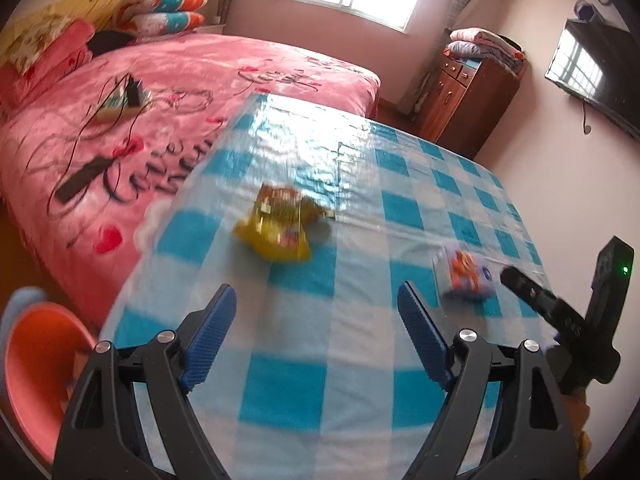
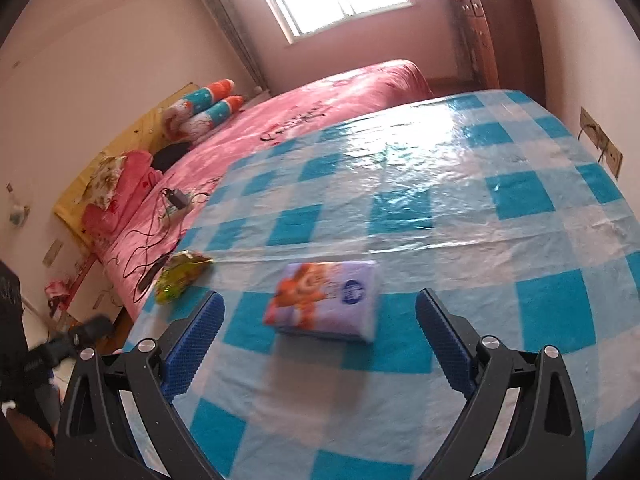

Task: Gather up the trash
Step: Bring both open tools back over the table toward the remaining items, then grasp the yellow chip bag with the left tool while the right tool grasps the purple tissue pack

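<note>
On the desk point(image 1: 360, 360), covered with a glossy blue-and-white checked cloth, two pieces of trash are seen. A crumpled yellow snack wrapper point(image 1: 280, 224) lies at the centre of the left wrist view, beyond the left tool point(image 1: 316, 320), whose blue pads stand wide apart with nothing between them. A purple tissue pack point(image 2: 326, 300) with an orange cartoon print lies flat at the centre of the right wrist view, just ahead of the right tool point(image 2: 320, 320), which is likewise released and empty. In the left wrist view the same pack appears at lower right, near the other tool's dark body.

The wrapper is judged light, thin and crinkly; it should be pinched across a raised fold, since a flat film edge may slip on the shiny cloth. The pack is judged soft, light and compressible, with a slick plastic skin; it is best taken across its shorter width, the pads being set on the two long sides.

A pink bed point(image 1: 160, 80) stands beyond the desk.
</note>
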`<state>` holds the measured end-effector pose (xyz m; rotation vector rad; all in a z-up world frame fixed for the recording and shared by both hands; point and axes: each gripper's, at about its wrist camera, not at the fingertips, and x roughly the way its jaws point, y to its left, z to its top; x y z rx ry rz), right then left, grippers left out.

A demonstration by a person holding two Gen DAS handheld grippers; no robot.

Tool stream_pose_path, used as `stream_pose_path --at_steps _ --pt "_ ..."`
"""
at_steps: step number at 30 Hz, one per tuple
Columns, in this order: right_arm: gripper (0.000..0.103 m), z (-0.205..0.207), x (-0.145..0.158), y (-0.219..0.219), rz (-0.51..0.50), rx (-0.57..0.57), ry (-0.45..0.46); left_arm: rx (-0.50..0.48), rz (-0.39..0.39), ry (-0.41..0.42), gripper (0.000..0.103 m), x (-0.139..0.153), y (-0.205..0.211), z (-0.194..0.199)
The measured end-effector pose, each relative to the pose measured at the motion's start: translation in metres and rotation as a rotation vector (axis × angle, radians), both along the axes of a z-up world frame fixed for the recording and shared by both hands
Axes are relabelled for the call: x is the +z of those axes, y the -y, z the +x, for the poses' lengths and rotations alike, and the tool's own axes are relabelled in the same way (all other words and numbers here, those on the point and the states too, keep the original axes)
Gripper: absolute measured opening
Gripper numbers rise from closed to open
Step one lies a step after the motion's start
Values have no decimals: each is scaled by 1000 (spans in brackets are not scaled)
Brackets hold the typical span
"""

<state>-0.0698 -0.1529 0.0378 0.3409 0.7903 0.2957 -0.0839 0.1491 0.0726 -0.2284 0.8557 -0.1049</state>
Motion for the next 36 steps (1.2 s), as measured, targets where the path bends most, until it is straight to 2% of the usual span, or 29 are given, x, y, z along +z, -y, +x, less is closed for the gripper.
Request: stream_pose_path --at_steps 10,16,22,36 --pt "95 19 -10 -6 -58 28 -42 -68 113 -24 83 -23 1 66" --pt "95 27 -16 -18 -104 54 -60 -67 123 -51 83 -39 -7 88" --pt "95 34 -21 -33 -158 79 -71 -86 113 -54 83 -48 -7 99" --pt "95 45 -24 -47 -239 82 -88 -119 166 -50 79 -62 6 109"
